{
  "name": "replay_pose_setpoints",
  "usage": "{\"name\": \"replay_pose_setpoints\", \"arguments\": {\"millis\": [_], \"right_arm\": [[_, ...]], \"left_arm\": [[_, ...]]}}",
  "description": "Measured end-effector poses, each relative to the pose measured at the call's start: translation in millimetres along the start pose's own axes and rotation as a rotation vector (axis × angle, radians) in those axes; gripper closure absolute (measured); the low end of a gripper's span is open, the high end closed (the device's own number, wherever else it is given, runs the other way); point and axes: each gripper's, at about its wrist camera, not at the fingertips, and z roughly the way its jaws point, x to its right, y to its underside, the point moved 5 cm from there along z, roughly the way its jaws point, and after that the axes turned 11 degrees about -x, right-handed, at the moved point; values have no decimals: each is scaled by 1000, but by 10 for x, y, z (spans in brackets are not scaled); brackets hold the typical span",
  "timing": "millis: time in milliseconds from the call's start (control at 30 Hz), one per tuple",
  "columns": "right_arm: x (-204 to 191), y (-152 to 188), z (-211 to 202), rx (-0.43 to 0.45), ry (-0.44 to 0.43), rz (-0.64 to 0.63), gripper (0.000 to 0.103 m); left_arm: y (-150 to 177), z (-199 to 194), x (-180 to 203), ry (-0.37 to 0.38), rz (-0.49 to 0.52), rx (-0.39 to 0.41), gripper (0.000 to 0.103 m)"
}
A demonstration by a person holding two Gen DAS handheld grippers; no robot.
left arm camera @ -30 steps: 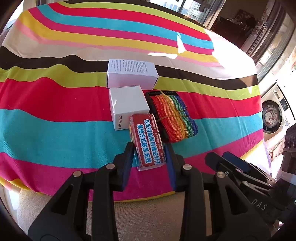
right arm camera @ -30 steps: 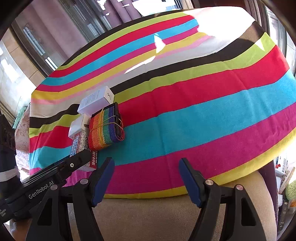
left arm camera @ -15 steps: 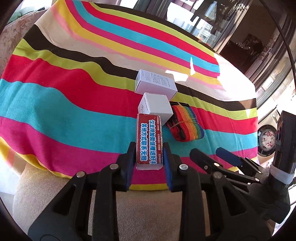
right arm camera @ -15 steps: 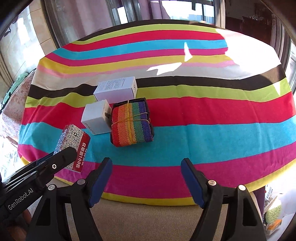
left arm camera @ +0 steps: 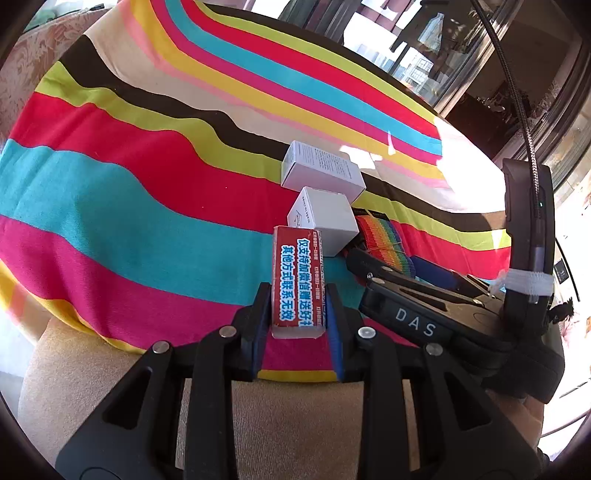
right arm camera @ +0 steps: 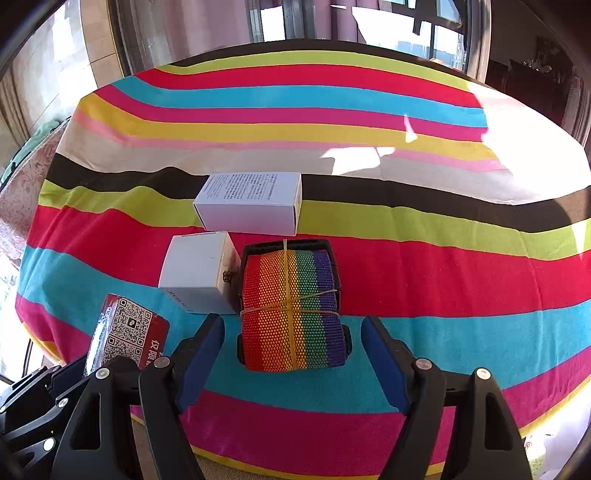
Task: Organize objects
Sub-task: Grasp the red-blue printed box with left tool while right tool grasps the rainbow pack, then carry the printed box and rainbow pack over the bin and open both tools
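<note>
While clamped in the left tongs (left arm camera: pixel 295 314), red box (left arm camera: pixel 298 280) raised off striped tabletop (right arm camera: pixel 424 273); right tongs (right arm camera: pixel 291 354) spread, rainbow strap (right arm camera: pixel 293 310) at 12 o'clock.

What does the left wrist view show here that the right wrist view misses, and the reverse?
Left wrist only: the red box's blue-lettered face, clamped by the left gripper.

Right wrist only: the whole rainbow strap bundle, tied with a rubber band, ahead of the open right gripper; also the red box's QR-code face.

Both: the long white box and small white box on the striped cloth.

Striped tablecloth (right arm camera: pixel 406 280), window (right arm camera: pixel 388 26) behind
</note>
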Motion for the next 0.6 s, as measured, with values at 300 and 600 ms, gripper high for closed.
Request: {"name": "replay_pose_setpoints", "arguments": {"millis": [300,600], "right_arm": [[-49,-70,116,8,26,-32,40],[117,54,-60,46,-6,19,40]], "left_arm": [[3,38,51,-29,26,4,71],[56,-16,252,-70,100,23,71]]}}
